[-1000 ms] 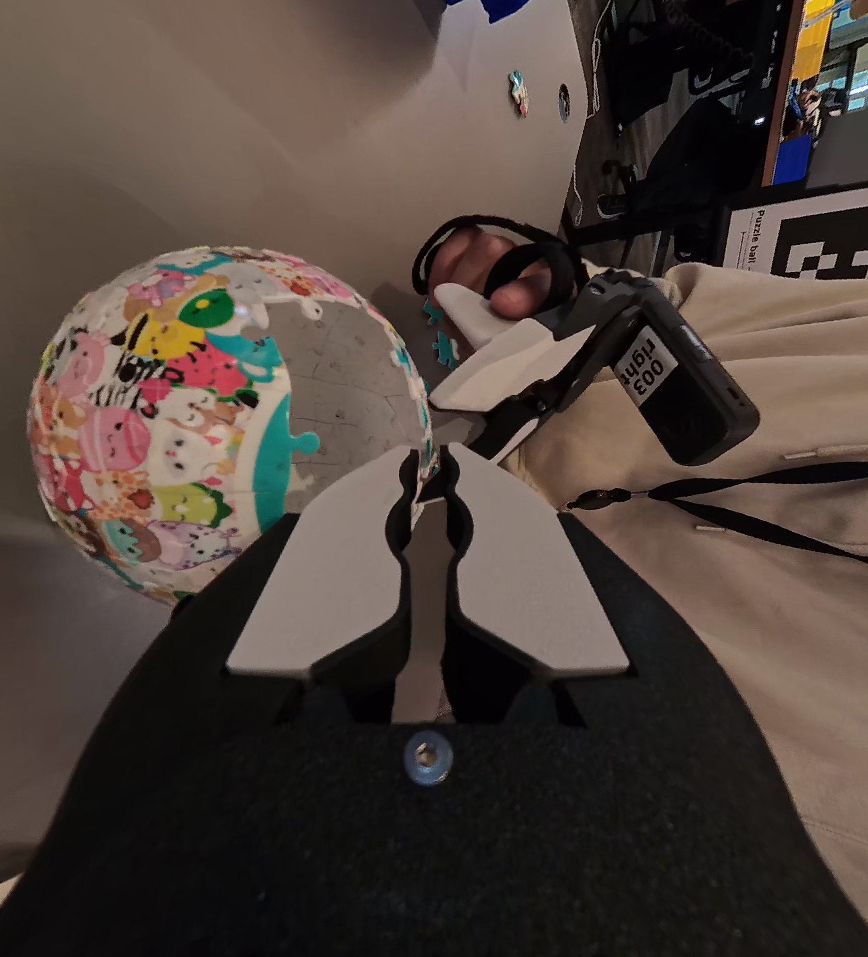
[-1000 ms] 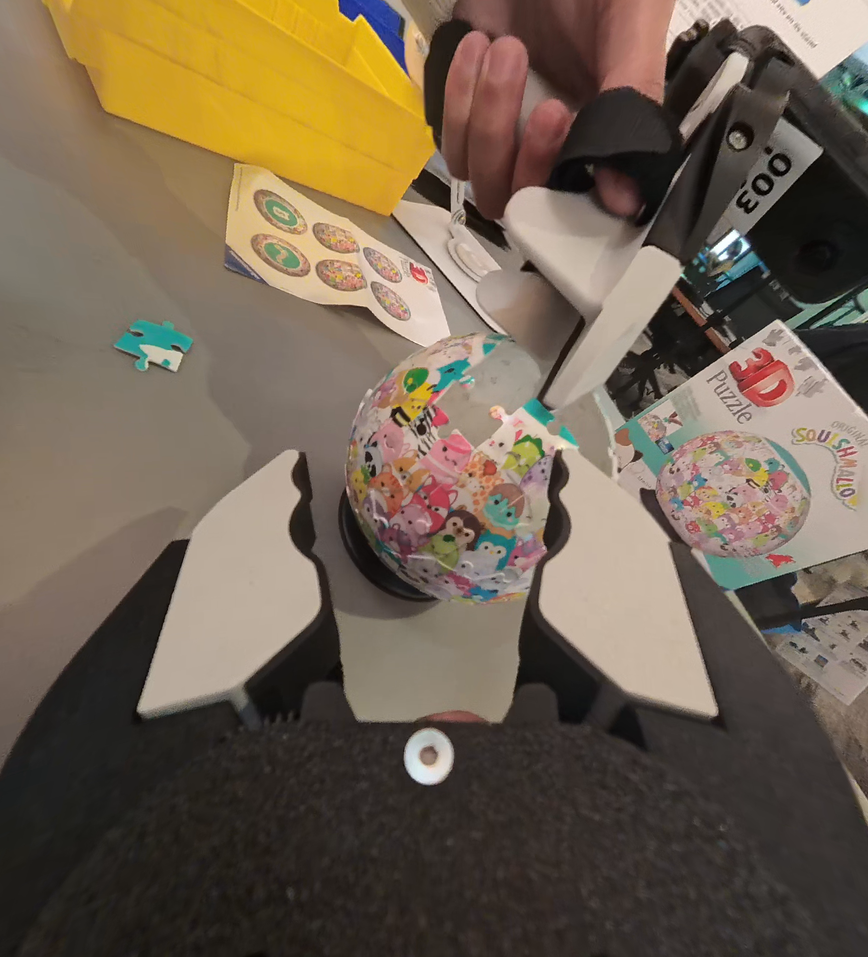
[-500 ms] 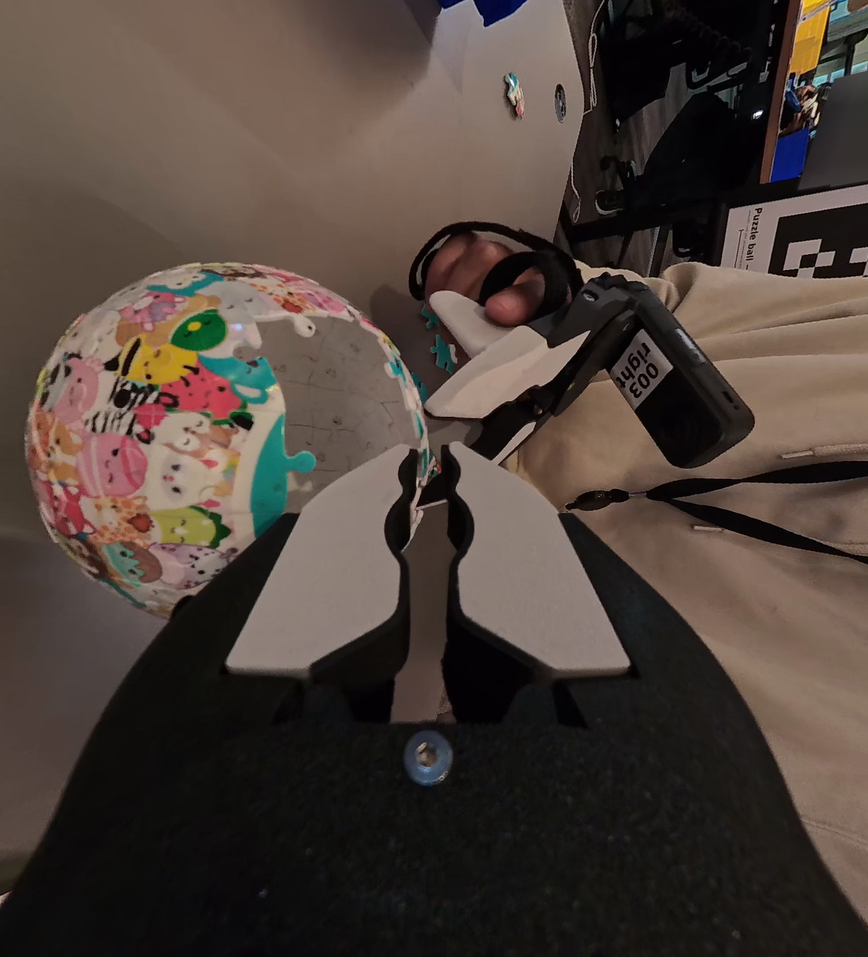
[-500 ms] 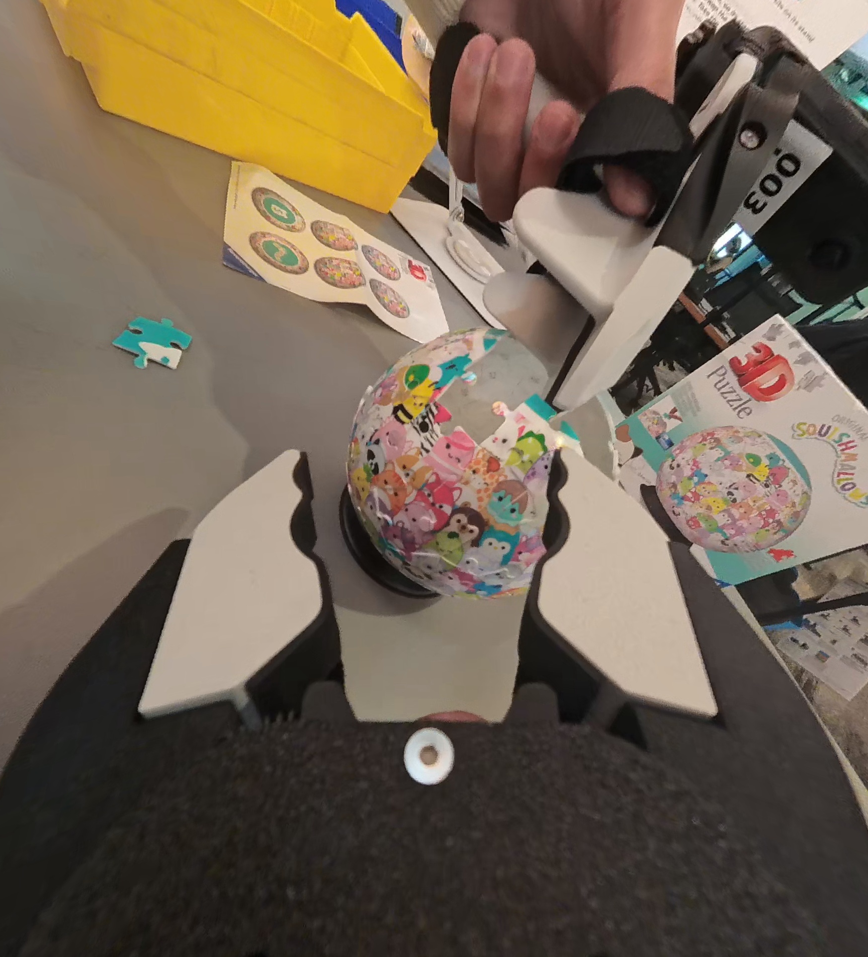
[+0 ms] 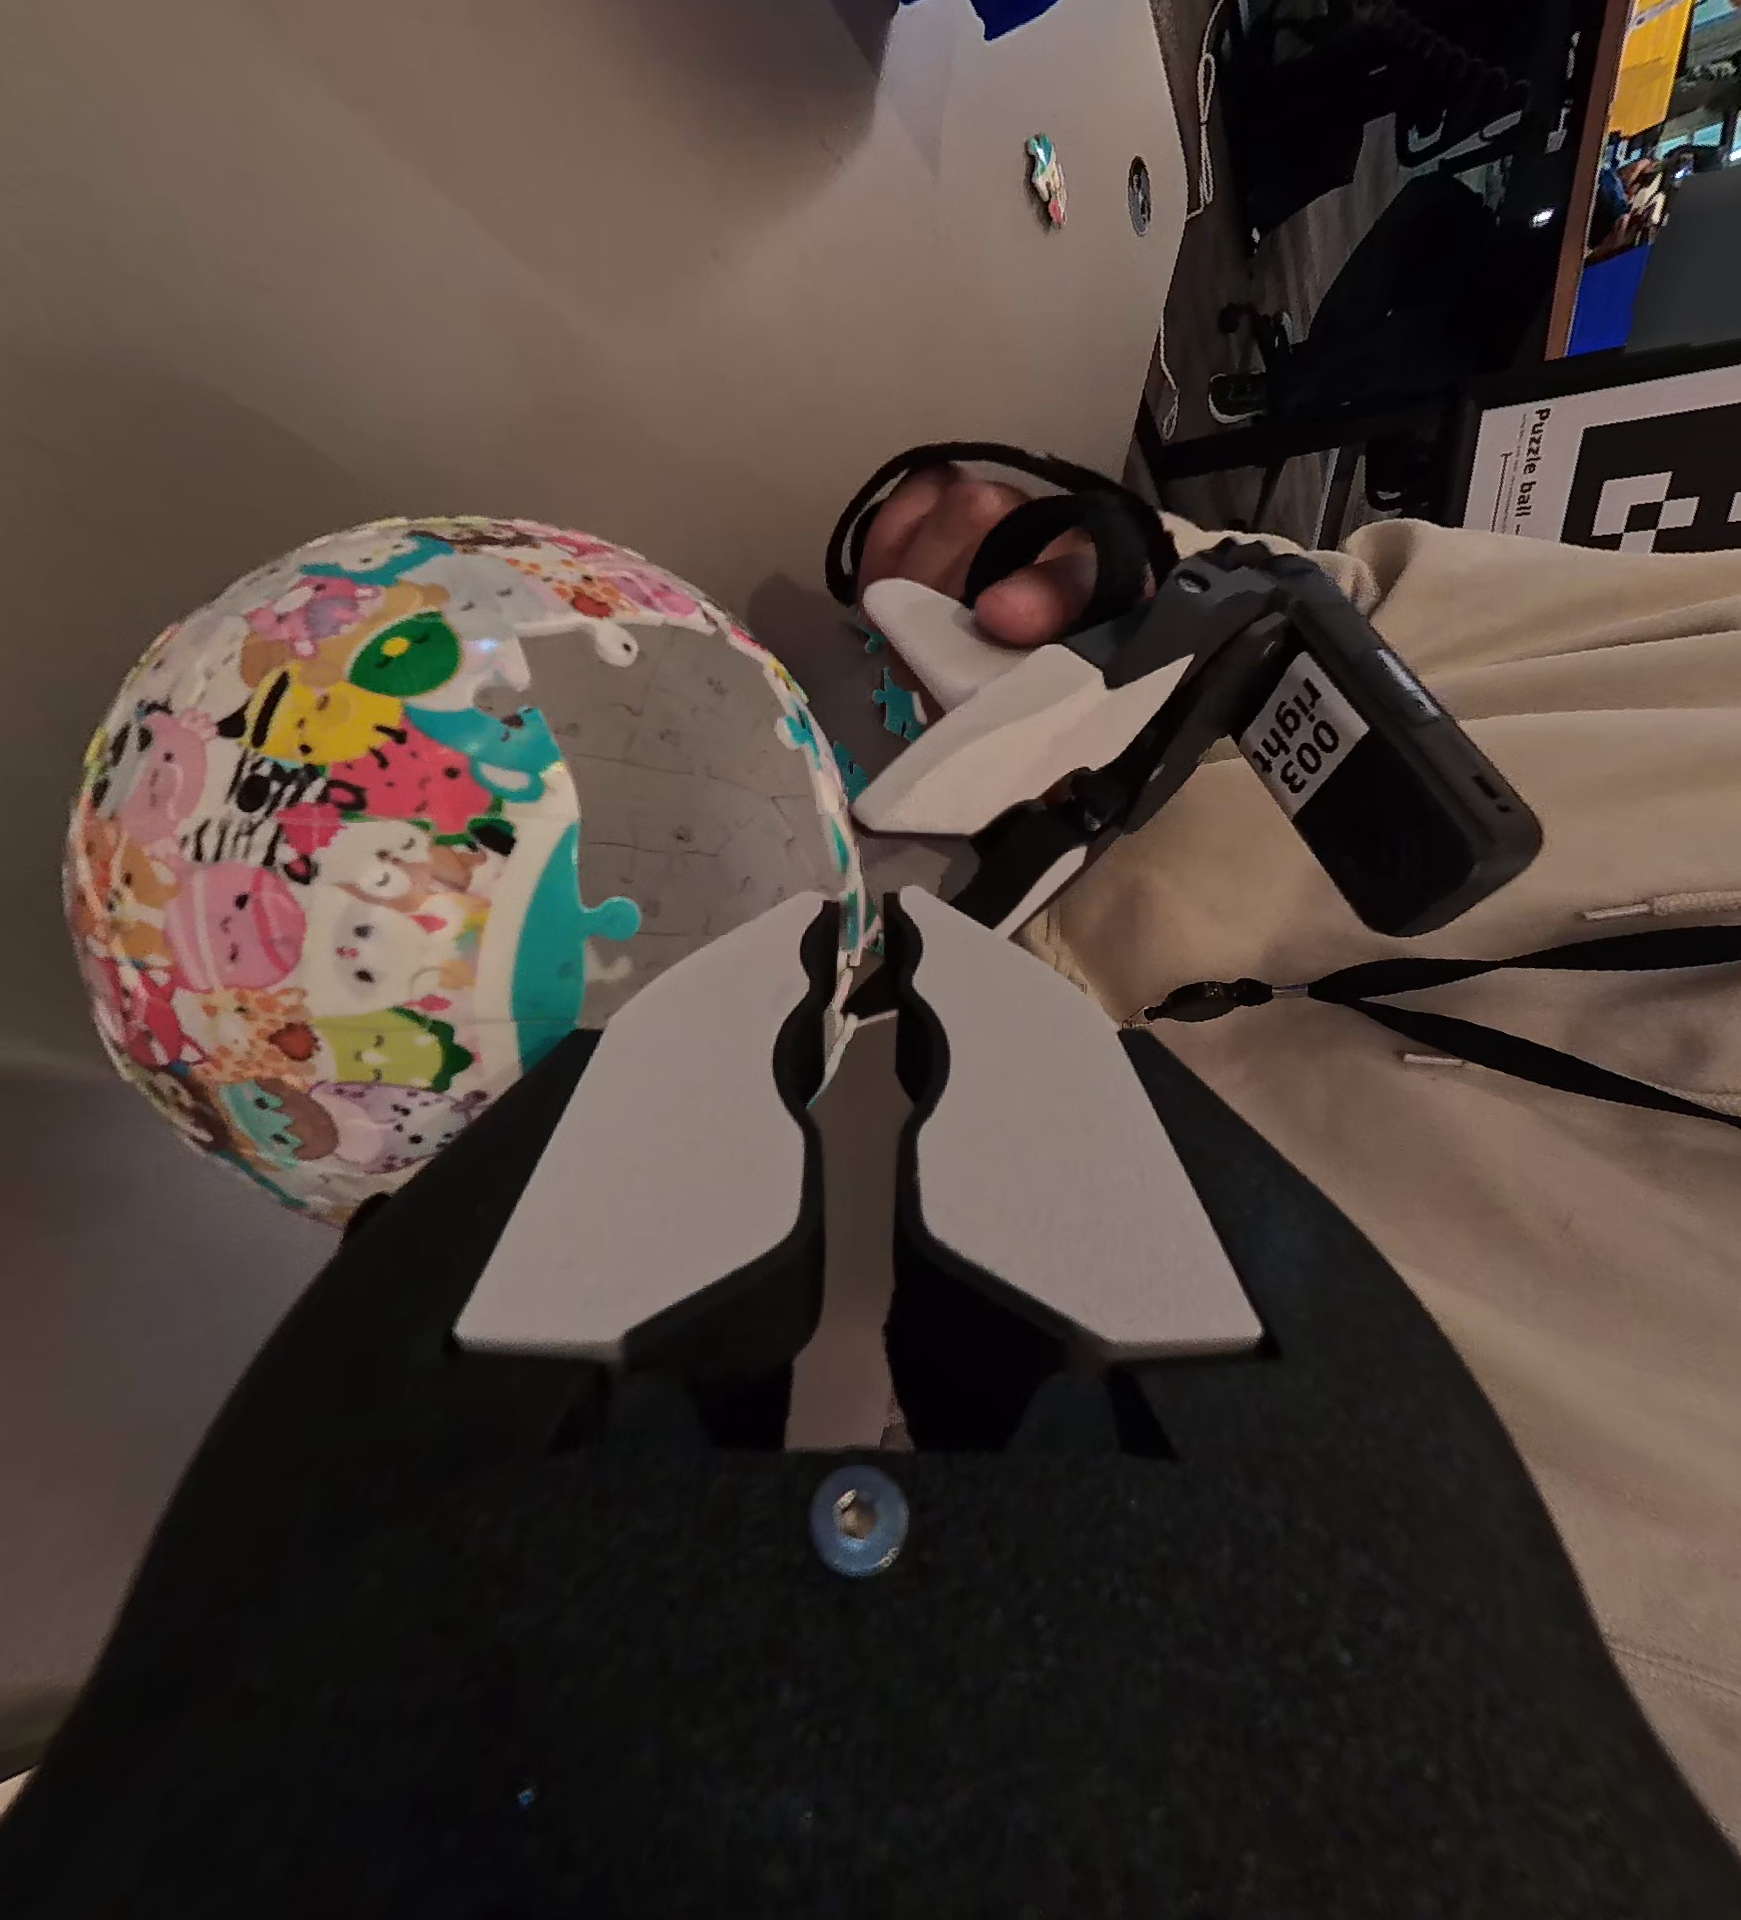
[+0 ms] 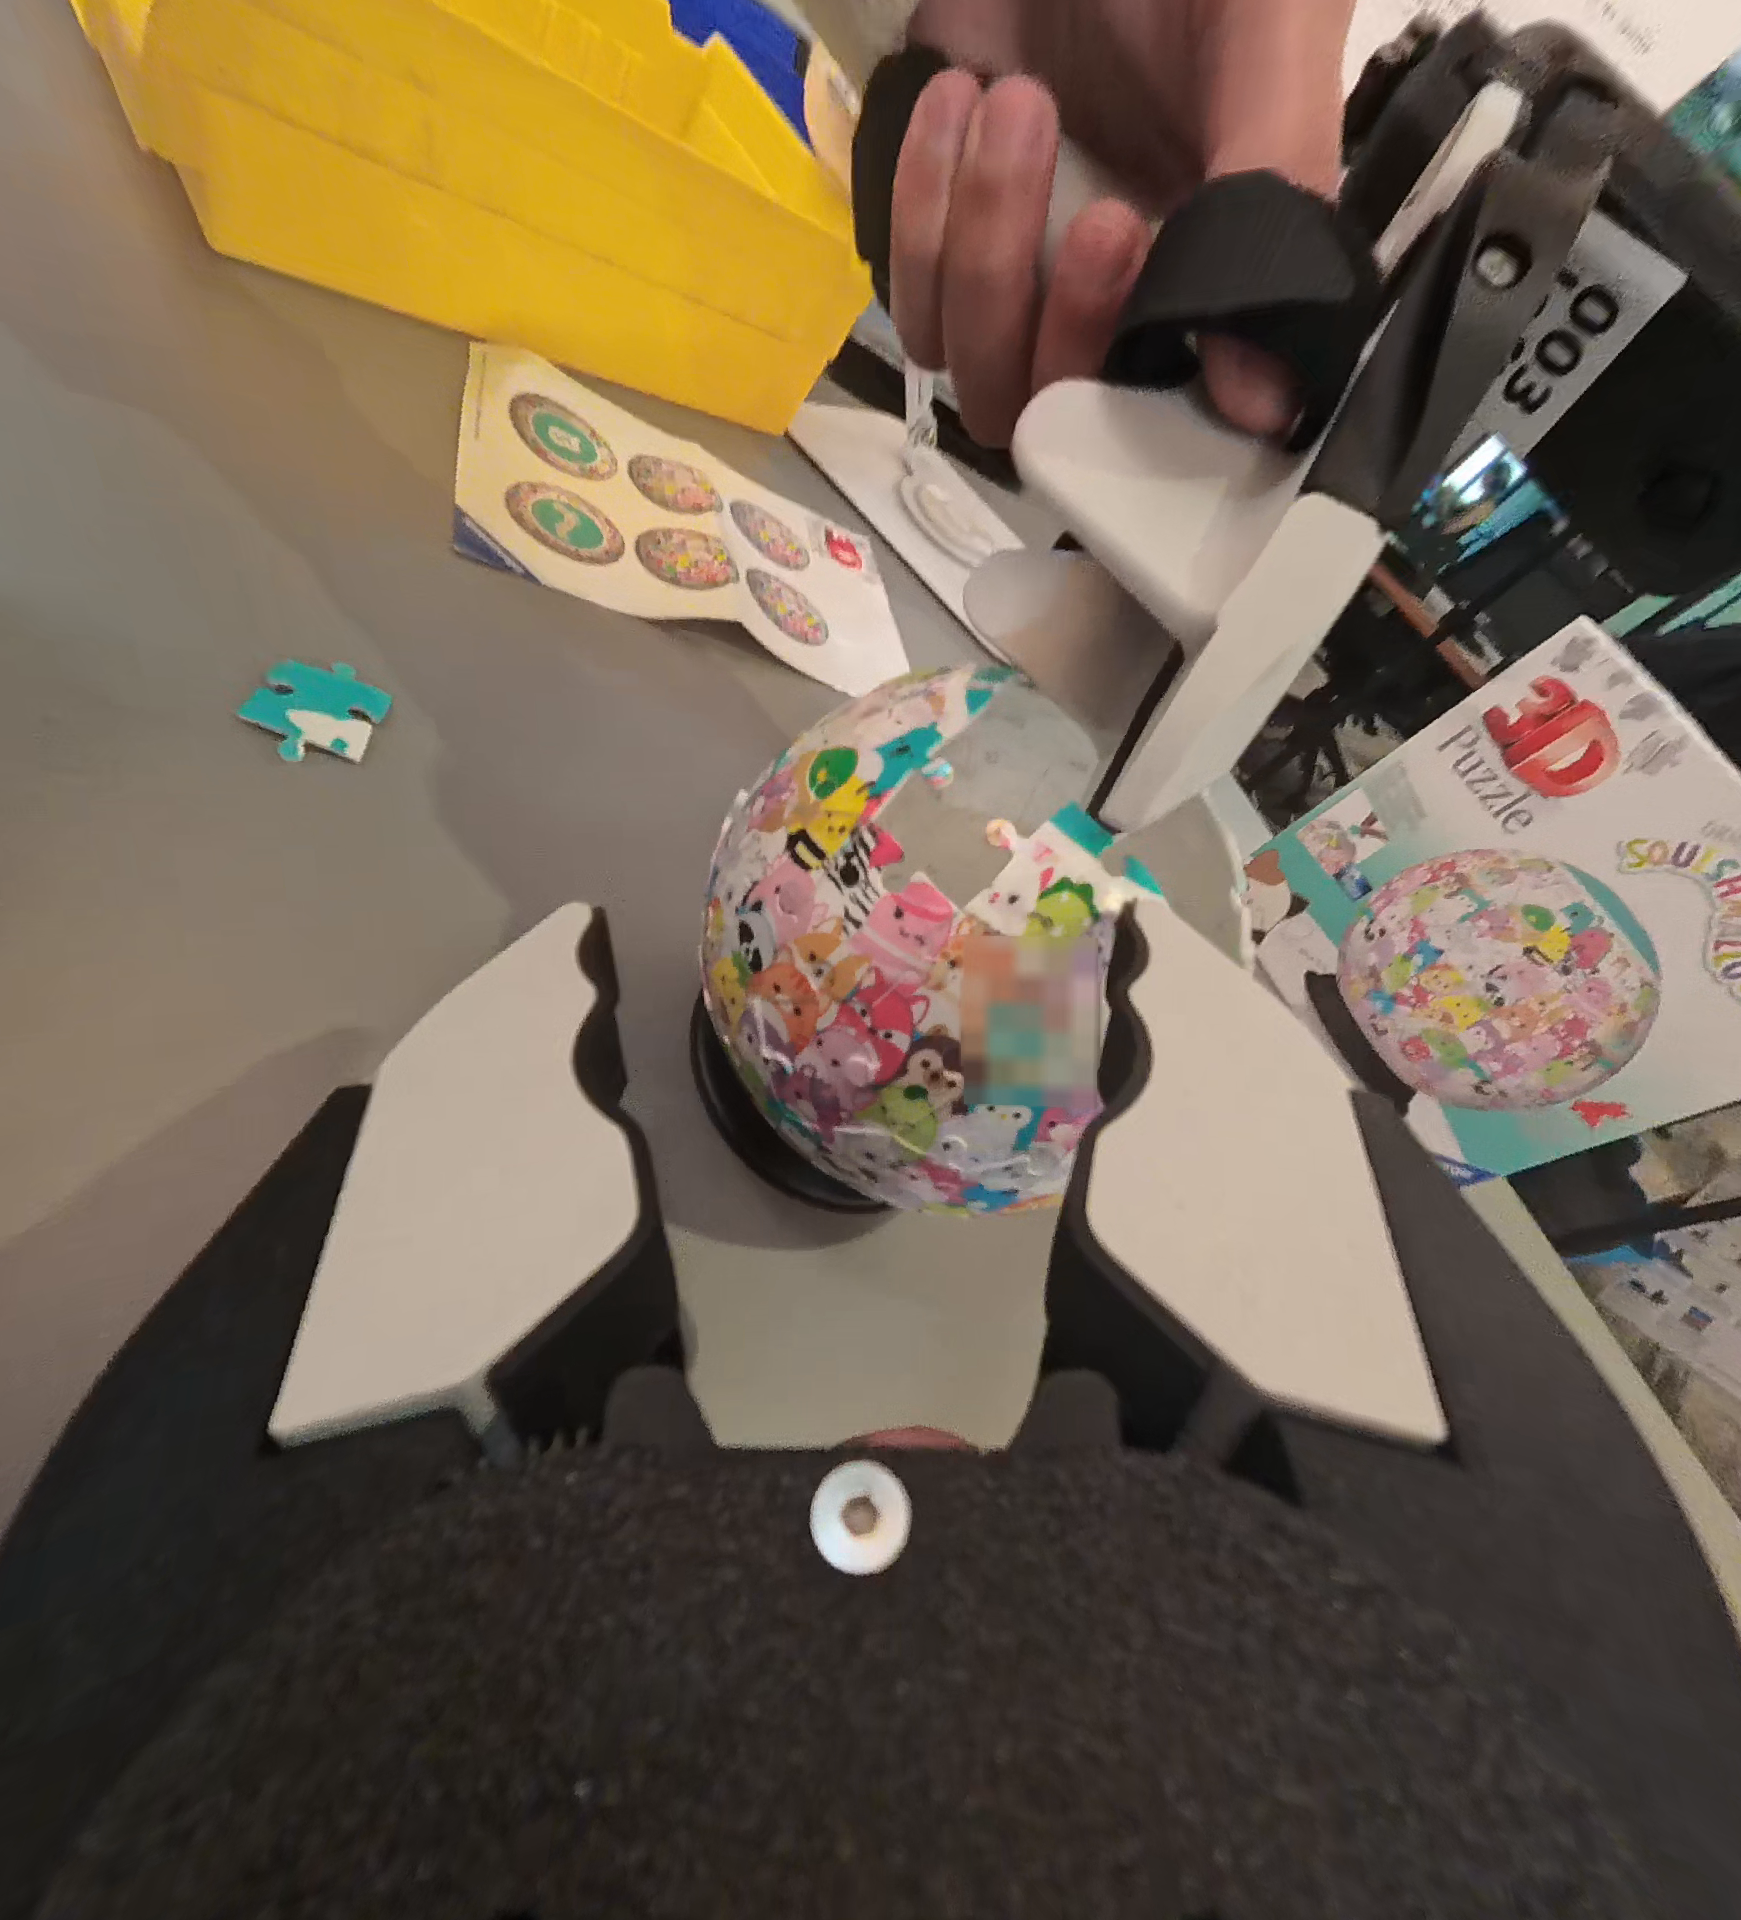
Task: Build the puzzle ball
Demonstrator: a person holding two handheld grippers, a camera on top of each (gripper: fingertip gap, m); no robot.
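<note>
The puzzle ball [image 5: 409, 862], covered in colourful cartoon animals, has a gap at the top that shows its grey inside. In the right wrist view the ball [image 6: 845, 997] sits on a black ring stand [image 6: 731, 1122]. My left gripper [image 5: 861, 920] is shut on a teal-edged puzzle piece [image 6: 1079, 831] and holds it at the rim of the gap; the gripper also shows in the right wrist view [image 6: 1120, 816]. My right gripper [image 6: 861, 925] is open, one finger on each side of the ball, the right one close to its side.
A loose teal puzzle piece [image 6: 315, 712] lies on the grey table to the left. A yellow bin [image 6: 492, 208] and a printed sheet [image 6: 658, 530] lie behind the ball. The puzzle box [image 6: 1531, 914] stands at the right, near the table edge.
My left gripper has shifted slightly along the rim of the gap with the piece still in it. The right gripper stays open around the ball, and its view is now slightly blurred.
</note>
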